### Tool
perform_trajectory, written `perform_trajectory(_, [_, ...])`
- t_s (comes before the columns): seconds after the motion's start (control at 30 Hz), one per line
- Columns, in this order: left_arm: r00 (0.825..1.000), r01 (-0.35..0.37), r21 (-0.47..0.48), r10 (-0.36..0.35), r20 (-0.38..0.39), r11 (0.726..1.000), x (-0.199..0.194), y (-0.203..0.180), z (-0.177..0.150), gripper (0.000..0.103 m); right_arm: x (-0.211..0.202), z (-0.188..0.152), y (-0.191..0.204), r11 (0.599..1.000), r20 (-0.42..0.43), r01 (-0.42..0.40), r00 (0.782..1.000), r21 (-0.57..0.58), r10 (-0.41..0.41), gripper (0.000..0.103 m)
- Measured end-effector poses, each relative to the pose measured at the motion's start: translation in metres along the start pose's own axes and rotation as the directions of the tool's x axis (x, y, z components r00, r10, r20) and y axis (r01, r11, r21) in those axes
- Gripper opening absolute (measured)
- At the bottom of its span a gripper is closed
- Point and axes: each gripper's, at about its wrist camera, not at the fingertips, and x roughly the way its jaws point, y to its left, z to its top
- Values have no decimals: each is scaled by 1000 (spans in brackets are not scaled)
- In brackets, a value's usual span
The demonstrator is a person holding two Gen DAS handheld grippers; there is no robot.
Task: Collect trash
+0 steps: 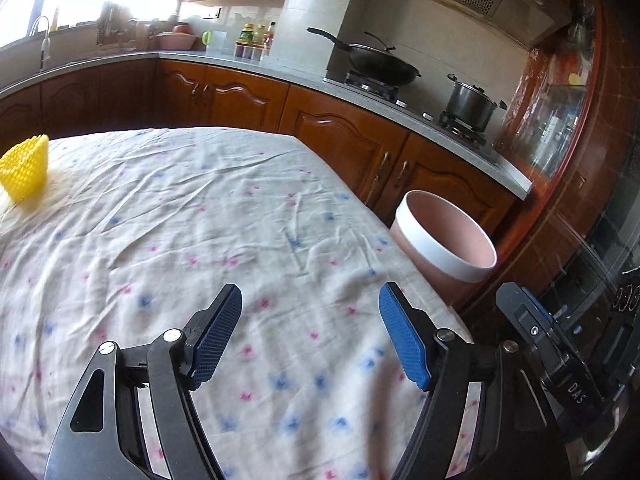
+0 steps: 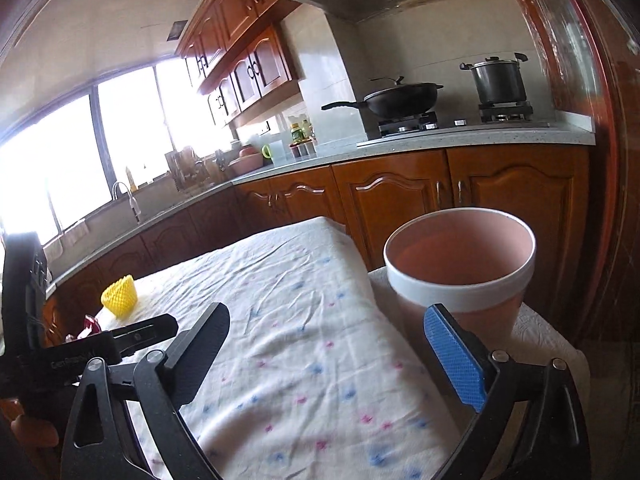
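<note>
A yellow foam net [image 1: 26, 172] lies on the far left of the table, which is covered with a flowered cloth [image 1: 180, 220]. Just past the table's right edge stands a pink bin with a white rim [image 1: 444, 240]; nothing shows inside it. My left gripper [image 1: 310, 292] hovers open over the cloth with nothing between its fingers. My right gripper [image 2: 328, 312] is also open and holds nothing, close in front of the bin [image 2: 460, 268]. The right wrist view shows the foam net [image 2: 119, 295] at the table's far left, with a small red scrap [image 2: 91, 326] near it, half hidden behind the left gripper's body.
A wooden cabinet run with a grey counter [image 1: 280, 76] wraps behind the table. A black wok [image 1: 380, 64] and a steel pot [image 1: 472, 104] sit on the stove. A sink tap [image 2: 128, 196] stands under the window. A dark wooden door frame [image 2: 612, 200] rises to the right of the bin.
</note>
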Motion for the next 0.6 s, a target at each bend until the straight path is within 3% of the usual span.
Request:
perform_trajectory(0.33, [999, -46, -5, 46, 15, 999, -11, 16, -15, 77, -6, -8, 11, 1000, 26, -22, 999, -21, 23, 101])
perform_trajectory(0.6, [992, -124, -37, 125, 35, 992, -20, 34, -17, 78, -14, -4, 6, 1000, 53, -17, 998, 18, 17, 102])
